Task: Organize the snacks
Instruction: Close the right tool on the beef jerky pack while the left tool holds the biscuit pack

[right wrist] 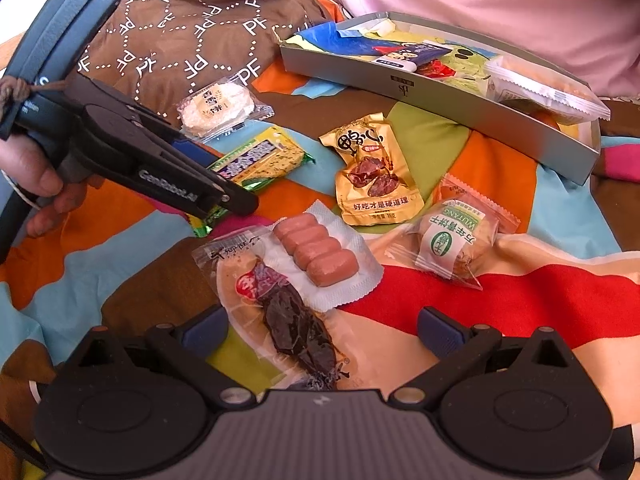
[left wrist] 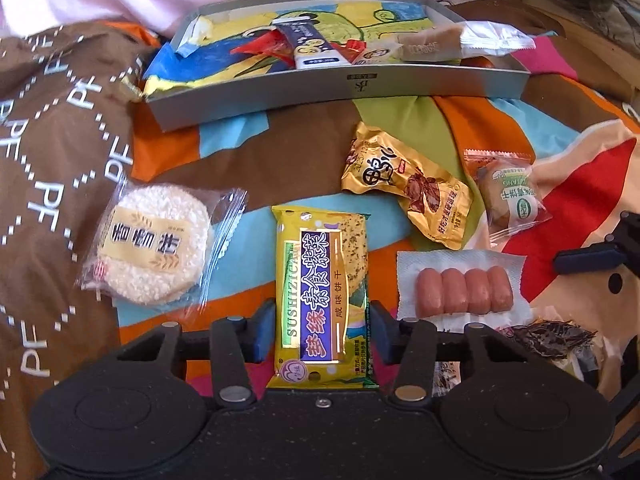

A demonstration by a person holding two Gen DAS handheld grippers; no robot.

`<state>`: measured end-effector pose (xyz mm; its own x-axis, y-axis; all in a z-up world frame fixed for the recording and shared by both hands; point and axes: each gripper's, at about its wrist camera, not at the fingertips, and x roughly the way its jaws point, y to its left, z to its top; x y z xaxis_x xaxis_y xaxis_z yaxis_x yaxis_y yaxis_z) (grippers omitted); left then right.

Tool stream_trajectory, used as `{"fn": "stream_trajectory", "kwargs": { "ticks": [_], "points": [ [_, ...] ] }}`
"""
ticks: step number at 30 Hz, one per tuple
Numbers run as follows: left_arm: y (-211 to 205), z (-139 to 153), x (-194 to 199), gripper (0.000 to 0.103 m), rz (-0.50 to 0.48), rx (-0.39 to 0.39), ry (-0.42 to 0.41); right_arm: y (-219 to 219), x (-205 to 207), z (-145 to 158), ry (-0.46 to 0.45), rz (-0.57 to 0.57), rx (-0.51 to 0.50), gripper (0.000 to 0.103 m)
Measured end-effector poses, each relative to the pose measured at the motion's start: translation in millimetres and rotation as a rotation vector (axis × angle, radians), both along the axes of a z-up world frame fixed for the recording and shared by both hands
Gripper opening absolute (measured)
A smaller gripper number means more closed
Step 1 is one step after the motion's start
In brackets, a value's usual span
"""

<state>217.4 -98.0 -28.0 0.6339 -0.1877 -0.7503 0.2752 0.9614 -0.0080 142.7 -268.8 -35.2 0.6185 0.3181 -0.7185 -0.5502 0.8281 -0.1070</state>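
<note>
A yellow cracker packet (left wrist: pixel 320 288) lies on the colourful blanket, and my left gripper (left wrist: pixel 322 332) is shut on its two long sides; the right wrist view shows that gripper (right wrist: pixel 224 176) over the packet (right wrist: pixel 260 156). My right gripper (right wrist: pixel 322 334) stands wide open, and a clear packet of dark dried meat (right wrist: pixel 288 312) lies between its fingers, nearer the left one. The grey box (left wrist: pixel 360 84) at the back holds several wrapped snacks.
Loose on the blanket lie a round rice cracker (left wrist: pixel 154 248), a gold packet (left wrist: pixel 408 184), a sausage pack (left wrist: pixel 464 290) and a green-labelled biscuit (left wrist: pixel 508 196). A brown printed quilt (left wrist: pixel 52 160) is bunched at the left. A hand (right wrist: pixel 36 176) holds the left gripper.
</note>
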Motion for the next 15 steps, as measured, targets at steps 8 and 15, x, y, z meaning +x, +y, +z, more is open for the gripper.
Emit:
{"fn": "stream_trajectory", "kwargs": {
  "ticks": [8,15],
  "points": [
    [22,9,-11,0.049,0.037,-0.097,0.113,1,-1,0,-0.006,-0.001,-0.011,0.103],
    [34,11,-31,0.048,0.083,-0.131,0.228,-3,-1,0,0.029,-0.017,0.021,0.100]
  ]
}}
